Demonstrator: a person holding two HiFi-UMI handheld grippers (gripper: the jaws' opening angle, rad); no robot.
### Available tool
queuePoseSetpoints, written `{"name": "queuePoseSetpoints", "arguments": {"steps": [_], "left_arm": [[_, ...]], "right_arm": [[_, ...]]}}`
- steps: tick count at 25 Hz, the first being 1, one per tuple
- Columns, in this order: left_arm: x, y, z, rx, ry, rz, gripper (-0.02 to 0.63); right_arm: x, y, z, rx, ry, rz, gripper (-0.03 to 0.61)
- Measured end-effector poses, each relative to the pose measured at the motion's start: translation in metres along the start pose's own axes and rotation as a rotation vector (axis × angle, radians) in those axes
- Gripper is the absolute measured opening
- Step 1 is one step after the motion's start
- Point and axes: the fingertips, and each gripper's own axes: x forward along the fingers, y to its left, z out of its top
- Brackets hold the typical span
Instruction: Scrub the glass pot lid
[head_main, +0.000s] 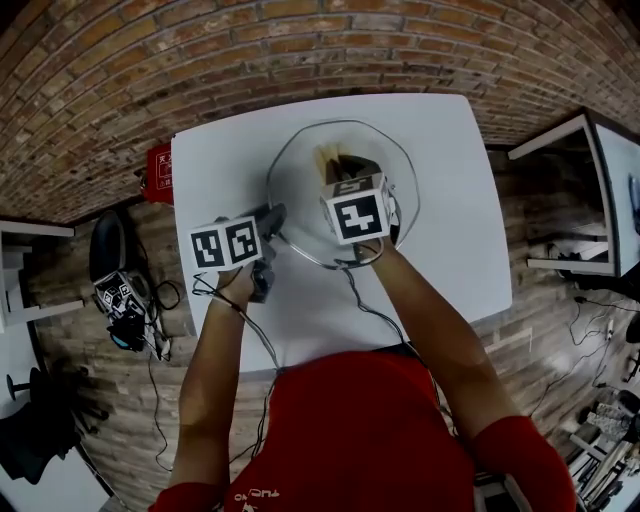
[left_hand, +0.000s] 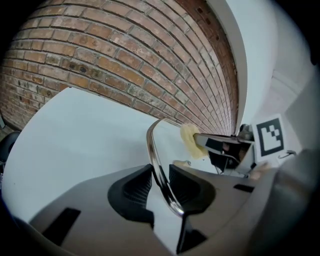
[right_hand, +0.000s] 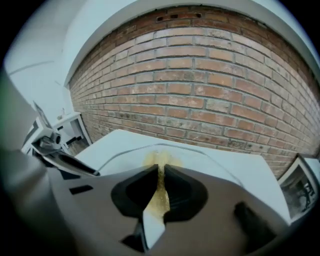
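Note:
The round glass pot lid (head_main: 300, 195) is held tilted above the white table (head_main: 440, 150). My left gripper (head_main: 272, 220) is shut on the lid's metal rim at its left edge. In the left gripper view that rim (left_hand: 151, 145) runs straight between the ribbed pads of the left gripper (left_hand: 159, 176). My right gripper (head_main: 345, 168) is shut on a yellow sponge (head_main: 328, 160) that lies against the glass near the lid's middle. The right gripper view shows the sponge (right_hand: 160, 194) pinched between the pads of the right gripper (right_hand: 161, 172), with the lid (right_hand: 202, 159) just beyond. From the left gripper view the sponge (left_hand: 189, 140) shows past the rim.
A brick wall (head_main: 300, 40) stands behind the table. On the floor at the left are a red box (head_main: 158, 172), a black stool (head_main: 105, 245) and cabled gear (head_main: 125, 305). A white shelf (head_main: 590, 200) stands at the right.

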Motion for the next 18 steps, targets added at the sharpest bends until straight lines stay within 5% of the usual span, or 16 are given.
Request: {"name": "queuePoseSetpoints", "arguments": {"steps": [8, 18], "left_arm": [[0.0, -0.001, -0.001, 0.006, 0.007, 0.006, 0.116], [0.0, 0.0, -0.001, 0.008, 0.006, -0.001, 0.117]], "right_arm": [[0.008, 0.084, -0.016, -0.098, 0.043, 0.112, 0.052], [-0.004, -0.004, -0.053, -0.031, 0.124, -0.034, 0.052]]}}
